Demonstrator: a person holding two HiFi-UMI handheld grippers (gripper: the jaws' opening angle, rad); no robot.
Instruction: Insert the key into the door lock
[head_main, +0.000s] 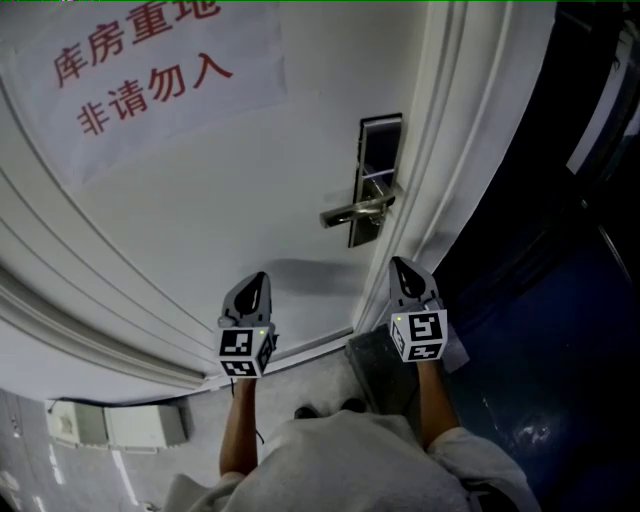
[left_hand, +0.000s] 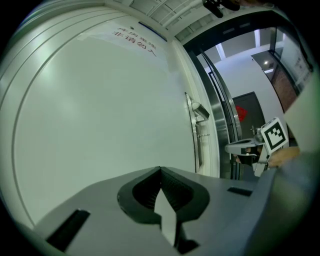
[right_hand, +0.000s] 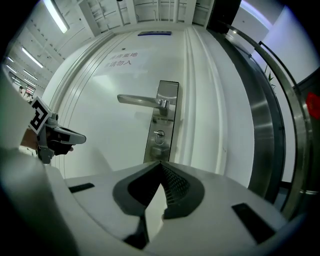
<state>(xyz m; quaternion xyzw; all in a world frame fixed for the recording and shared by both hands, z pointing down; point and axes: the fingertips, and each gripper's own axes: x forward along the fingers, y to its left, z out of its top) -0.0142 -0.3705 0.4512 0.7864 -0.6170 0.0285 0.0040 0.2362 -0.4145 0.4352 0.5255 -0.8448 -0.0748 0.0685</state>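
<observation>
the white door (head_main: 250, 240) is carrying a paper sign (head_main: 150, 70) with red characters at its upper left, while a metal lock plate (head_main: 380, 150) is sitting near its right edge, its lever handle (head_main: 355, 212) pointing left above the keyhole (right_hand: 159, 134).

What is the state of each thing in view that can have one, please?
Door: looks closed in its frame.
Lever handle: level, not pressed down.
Keyhole: no key seen in it.
Paper sign: stuck flat on the door.
Left gripper: fingers shut, nothing between them.
Right gripper: fingers shut, nothing between them.
</observation>
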